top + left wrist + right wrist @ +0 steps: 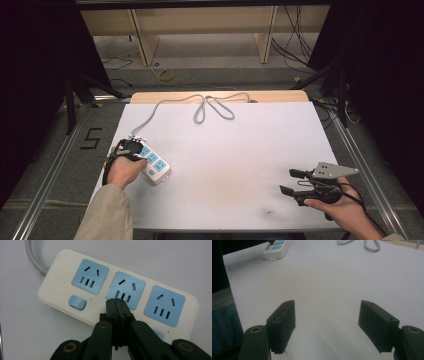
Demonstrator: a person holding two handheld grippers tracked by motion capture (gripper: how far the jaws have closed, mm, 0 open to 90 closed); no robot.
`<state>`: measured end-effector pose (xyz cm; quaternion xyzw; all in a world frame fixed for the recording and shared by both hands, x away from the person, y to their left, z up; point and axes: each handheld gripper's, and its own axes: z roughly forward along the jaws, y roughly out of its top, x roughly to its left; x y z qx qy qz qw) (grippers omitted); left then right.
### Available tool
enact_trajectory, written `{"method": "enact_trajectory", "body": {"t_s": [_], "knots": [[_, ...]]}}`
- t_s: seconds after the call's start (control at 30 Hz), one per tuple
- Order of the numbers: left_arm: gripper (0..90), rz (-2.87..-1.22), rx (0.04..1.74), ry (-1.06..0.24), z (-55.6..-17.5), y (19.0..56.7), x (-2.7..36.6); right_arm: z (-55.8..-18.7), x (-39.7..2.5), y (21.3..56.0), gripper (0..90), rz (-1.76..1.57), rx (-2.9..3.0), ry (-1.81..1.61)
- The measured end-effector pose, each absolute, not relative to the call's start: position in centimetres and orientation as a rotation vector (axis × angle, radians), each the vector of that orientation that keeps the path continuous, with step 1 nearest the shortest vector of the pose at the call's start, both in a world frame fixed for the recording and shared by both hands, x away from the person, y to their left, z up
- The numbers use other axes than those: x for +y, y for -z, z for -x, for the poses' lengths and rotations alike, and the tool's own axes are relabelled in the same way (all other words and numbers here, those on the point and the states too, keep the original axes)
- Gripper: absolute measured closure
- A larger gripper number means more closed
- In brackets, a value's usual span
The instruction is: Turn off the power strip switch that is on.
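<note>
Black jaws of my left gripper [117, 305] are pressing together, nothing between them, tips hovering over or touching the power strip [120, 293] at the lower edge of its middle socket [126, 290]; I cannot tell whether they are making contact. A blue switch [77, 302] is sitting just to their left in the left gripper view, below the first socket [90, 276], and a third socket [165, 305] is lying on the other side. The strip's grey cable [32, 257] is leaving from the far end.

From the high view, my left hand [122, 167] is keeping that gripper [131, 148] over the strip [155, 165] near the left edge of the white table [225, 160]. The cable [212, 105] is running up and looping near the far edge.

My right gripper [292, 182] is resting well apart at the right front of the table, jaws standing wide with only bare tabletop [324, 290] between them. In the right gripper view the strip [276, 249] is lying far off at upper left.
</note>
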<state>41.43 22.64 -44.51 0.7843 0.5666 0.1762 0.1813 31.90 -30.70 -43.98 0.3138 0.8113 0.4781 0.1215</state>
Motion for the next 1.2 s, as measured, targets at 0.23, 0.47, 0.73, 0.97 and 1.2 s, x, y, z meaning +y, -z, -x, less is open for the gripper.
{"method": "enact_trajectory", "body": {"t_s": [0.23,0.47,0.73,0.97,1.2], "knots": [[90.0,-2.204,1.609,-0.492,-41.47,44.52,22.65,-31.9,-30.7,43.99,30.2,-0.917,2.369,-1.395],[90.0,-2.215,1.608,-0.49,-41.53,44.48,22.6,-31.89,-30.68,43.99,30.2,-0.91,2.371,-1.398],[90.0,-2.216,1.612,-0.493,-41.52,44.5,22.52,-31.87,-30.66,43.98,30.2,-0.912,2.371,-1.4],[90.0,-2.227,1.614,-0.505,-41.53,44.49,22.39,-31.87,-30.65,43.98,30.2,-0.909,2.37,-1.401],[90.0,-2.231,1.619,-0.503,-41.58,44.52,22.34,-31.85,-30.62,43.99,30.2,-0.909,2.373,-1.4]]}}
